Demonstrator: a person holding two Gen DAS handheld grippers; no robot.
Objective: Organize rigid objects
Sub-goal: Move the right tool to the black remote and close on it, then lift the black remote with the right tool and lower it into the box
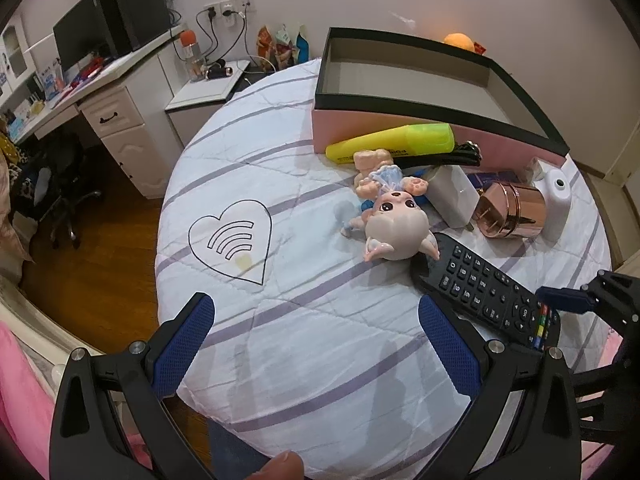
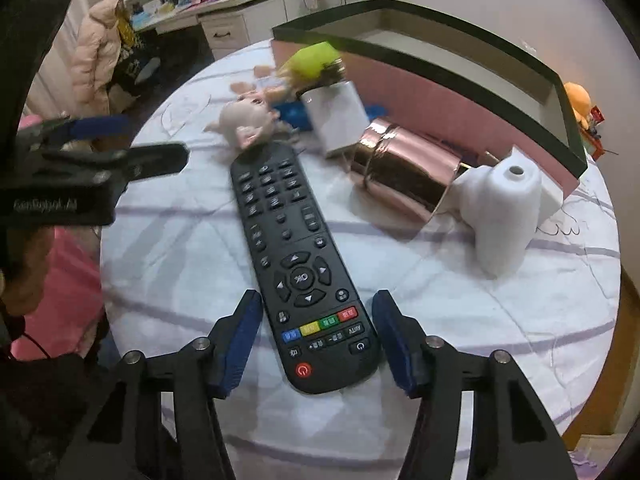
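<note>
Right gripper [image 2: 318,336] straddles the TV remote [image 2: 294,256] at its lower end, pads not touching it. Left gripper [image 1: 316,344] wide apart over the bare bench [image 1: 320,360].

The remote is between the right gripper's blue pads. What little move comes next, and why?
Probably squeeze shut a bit more. The right gripper straddles the near end of the remote, but small gaps still seem to show beside each pad, so it is not gripped yet. Then it could go to the empty box.
</note>
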